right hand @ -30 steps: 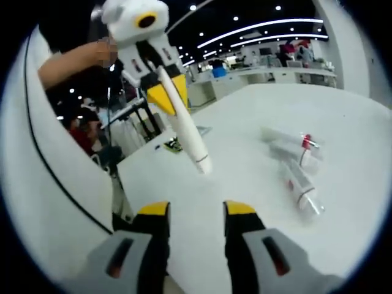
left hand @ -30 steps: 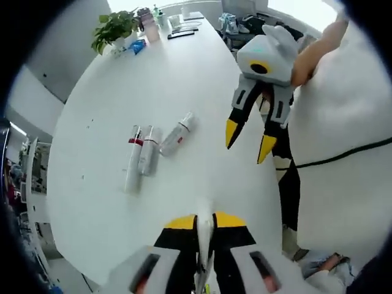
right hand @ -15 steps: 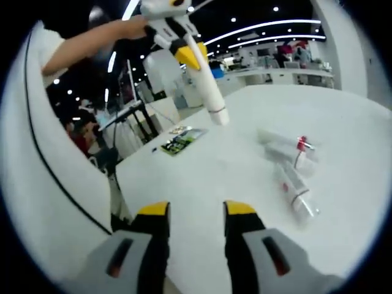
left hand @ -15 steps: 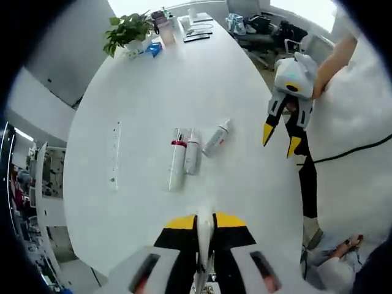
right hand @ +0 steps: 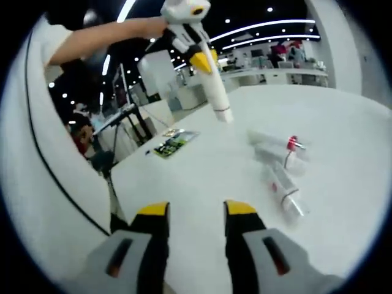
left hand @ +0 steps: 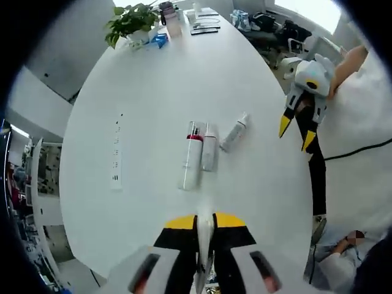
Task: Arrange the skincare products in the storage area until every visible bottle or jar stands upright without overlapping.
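The left gripper (right hand: 205, 61) is clenching a white bottle (right hand: 215, 95) aloft over the table (left hand: 147, 98); the right gripper (left hand: 296, 133) is hanging released near the edge. Three bottles (left hand: 207, 153) are lying mid-table, so next the held one wants standing upright there.

No lettering can be read — the bottles (left hand: 199, 156) lying on the desk (left hand: 153, 92) carry only red bands and faint marks too small to make out, and the flat printed card (right hand: 173, 143) near the desk edge is a blur of colour.
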